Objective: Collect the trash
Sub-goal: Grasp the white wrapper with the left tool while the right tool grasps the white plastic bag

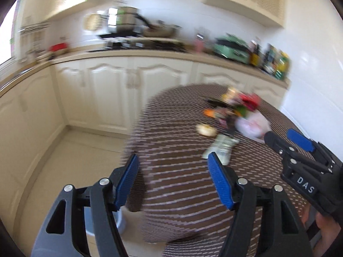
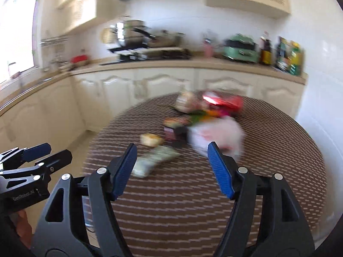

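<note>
Brown woven surface (image 2: pixel 193 203) carries the trash pile (image 2: pixel 199 120) toward its far edge, and I hold my left tool (image 1: pixel 172 178) and right tool (image 2: pixel 171 167) spread and empty, so a blurred, hurried reach could scatter light wrappers off it.

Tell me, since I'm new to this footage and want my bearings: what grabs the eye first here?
A blurred heap of colourful trash sits toward the far side of the round brown woven-pattern table, with a pale pink crumpled plastic bag nearest the right gripper. Both it and the left gripper hang open and empty above the table. Behind, a green appliance stands on the cream counter.
</note>
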{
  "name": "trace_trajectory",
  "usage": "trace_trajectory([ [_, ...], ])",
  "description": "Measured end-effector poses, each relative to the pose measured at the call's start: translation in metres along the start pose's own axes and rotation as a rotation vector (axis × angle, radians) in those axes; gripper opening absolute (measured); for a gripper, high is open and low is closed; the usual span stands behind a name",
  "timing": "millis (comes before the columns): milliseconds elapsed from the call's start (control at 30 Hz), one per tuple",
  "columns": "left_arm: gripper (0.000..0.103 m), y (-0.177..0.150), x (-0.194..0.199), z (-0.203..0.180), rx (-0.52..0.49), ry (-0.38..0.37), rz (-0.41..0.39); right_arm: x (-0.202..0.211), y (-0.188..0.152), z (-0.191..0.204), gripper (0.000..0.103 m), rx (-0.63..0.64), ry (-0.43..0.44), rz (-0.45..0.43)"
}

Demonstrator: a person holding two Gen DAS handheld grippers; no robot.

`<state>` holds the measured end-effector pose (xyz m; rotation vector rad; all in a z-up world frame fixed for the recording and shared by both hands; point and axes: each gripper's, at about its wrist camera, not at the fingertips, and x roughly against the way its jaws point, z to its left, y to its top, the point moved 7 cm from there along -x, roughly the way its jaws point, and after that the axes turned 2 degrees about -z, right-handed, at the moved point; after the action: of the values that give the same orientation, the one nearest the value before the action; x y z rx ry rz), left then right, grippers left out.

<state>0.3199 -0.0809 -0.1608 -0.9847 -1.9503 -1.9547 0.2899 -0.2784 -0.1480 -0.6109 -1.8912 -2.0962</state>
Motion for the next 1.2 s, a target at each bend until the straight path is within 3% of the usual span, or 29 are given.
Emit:
trace_trajectory([
  [133, 0.066, -0.001, -0.039, -0.042, -0.07, -0.039, 0.08, -0.007, -0.008, -0.037, 0.068, -0.037, -0.035, 0.043],
  [367, 0.065, -0.008, -0.083, -0.06, -0.117, 0.001, 0.185, -0.027, -0.014, -0.058, 0.07, -0.034, -0.018, 0.125],
  [467, 0.045, -0.013, -0.098, -0.066, -0.136, 0.001, 0.237, -0.033, -0.014, -0.059, 0.071, -0.027, -0.018, 0.147],
  [567, 0.034, -0.012, -0.101, -0.067, -0.159, 0.022, 0.225, -0.044, -0.012, -0.058, 0.073, -0.04, 0.035, 0.19],
  [633, 0.028, -0.011, -0.099, -0.066, -0.136, 0.014, 0.212, -0.048, -0.006, -0.057, 0.075, -0.029, 0.025, 0.185],
  [867, 0.027, -0.007, -0.066, -0.049, -0.066, -0.001, 0.132, -0.066, 0.019, -0.032, 0.077, 0.083, 0.004, 0.167],
  [1033, 0.027, -0.003, -0.05, -0.03, -0.025, 0.003, 0.102, -0.094, 0.017, -0.013, 0.076, 0.175, -0.038, 0.219],
  [1133, 0.027, -0.002, -0.043, -0.021, -0.007, 0.005, 0.092, -0.103, 0.007, -0.013, 0.035, 0.17, -0.03, 0.259],
  [1200, 0.027, -0.001, -0.04, -0.018, 0.004, -0.002, 0.087, -0.103, 0.002, -0.014, 0.034, 0.168, -0.023, 0.27],
])
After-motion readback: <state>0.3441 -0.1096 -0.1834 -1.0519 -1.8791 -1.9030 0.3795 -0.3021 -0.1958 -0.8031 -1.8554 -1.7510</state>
